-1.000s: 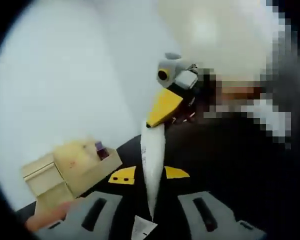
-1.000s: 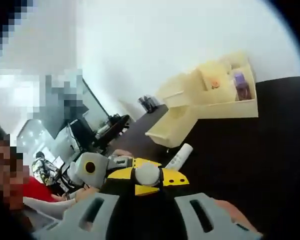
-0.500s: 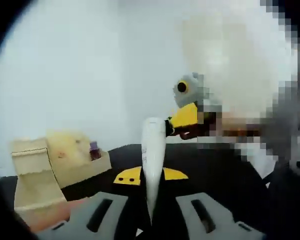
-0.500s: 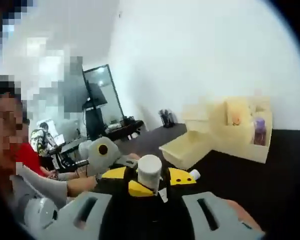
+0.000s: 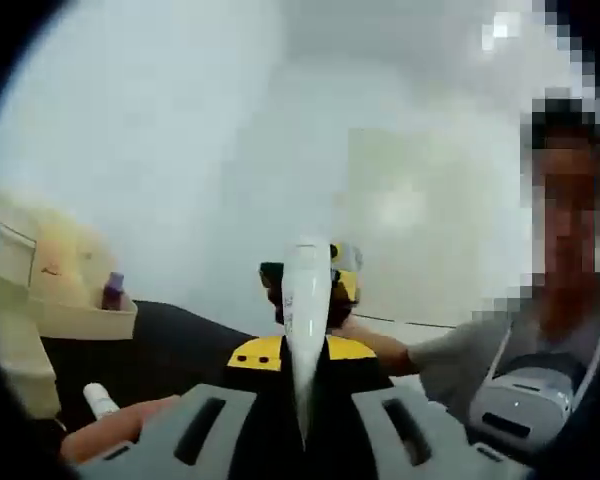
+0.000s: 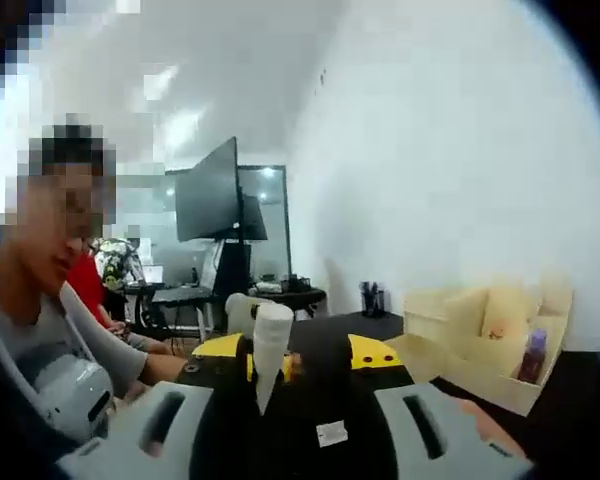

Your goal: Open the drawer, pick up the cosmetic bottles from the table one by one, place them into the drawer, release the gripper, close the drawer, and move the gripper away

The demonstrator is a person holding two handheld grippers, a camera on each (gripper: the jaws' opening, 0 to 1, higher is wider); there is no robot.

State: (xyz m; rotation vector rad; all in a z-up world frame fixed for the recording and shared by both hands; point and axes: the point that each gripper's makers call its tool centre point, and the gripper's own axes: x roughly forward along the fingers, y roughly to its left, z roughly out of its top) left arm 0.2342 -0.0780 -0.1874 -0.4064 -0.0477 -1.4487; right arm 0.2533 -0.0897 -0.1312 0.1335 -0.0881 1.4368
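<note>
Being carried toward the drawer (image 6: 450, 362), a tube (image 5: 305, 310) is being pinched by the left hand-held gripper (image 5: 302, 352) and a tube (image 6: 269, 352) by the right hand-held gripper (image 6: 280, 365); lowering over the drawer is being called for next.

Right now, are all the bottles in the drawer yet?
Not yet. The cream organizer's drawer looks pulled open. The left claw grips a white tube, and the right claw grips another white tube, both in the air. One small white bottle waits on the black table. The drawer still needs closing.
</note>
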